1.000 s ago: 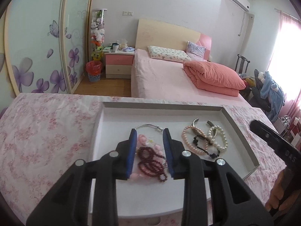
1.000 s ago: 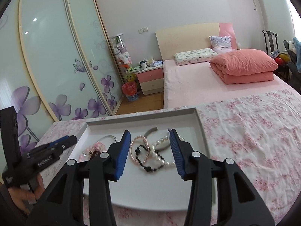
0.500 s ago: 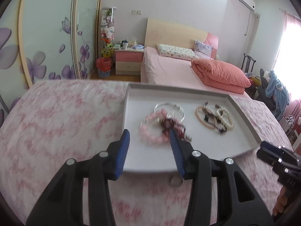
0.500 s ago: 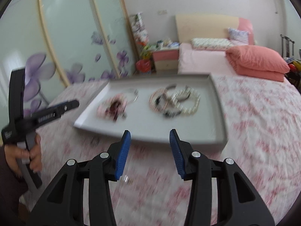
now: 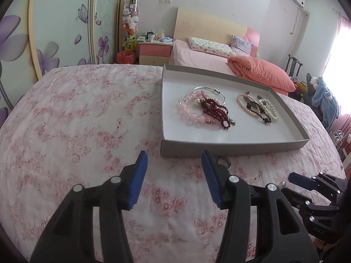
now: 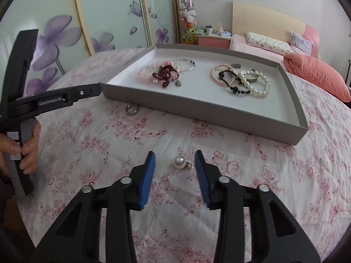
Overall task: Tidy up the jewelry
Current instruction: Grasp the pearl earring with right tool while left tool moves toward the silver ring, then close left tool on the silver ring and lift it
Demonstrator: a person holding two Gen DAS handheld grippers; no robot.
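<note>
A grey tray [image 5: 230, 148] [image 6: 197, 109] lies on the floral cloth. It holds a pink bead bracelet [image 5: 188, 111] [image 6: 145, 74], a dark red bead bracelet [image 5: 216, 109] [image 6: 163, 74], a silver bangle [image 5: 210, 91], and a pile of pearl and black bracelets [image 5: 257, 107] [image 6: 243, 81]. A silver ring [image 6: 132, 109] [image 5: 223, 161] lies on the cloth by the tray's front wall. A pearl earring [image 6: 181, 163] lies just ahead of my open right gripper [image 6: 174, 166]. My left gripper [image 5: 174, 166] is open and empty, short of the tray.
The table is draped in a pink floral cloth [image 5: 87, 120]. Behind it stand a pink bed [image 5: 219, 57], a nightstand [image 5: 154, 51] and sliding wardrobe doors [image 6: 109, 15]. The left gripper's body [image 6: 54, 100] and the hand holding it show at the left of the right wrist view.
Both grippers have pulled back from over the tray to the cloth in front of it. The left gripper let go of the dark red bracelet and opened wider. The pearl earring came into view.
</note>
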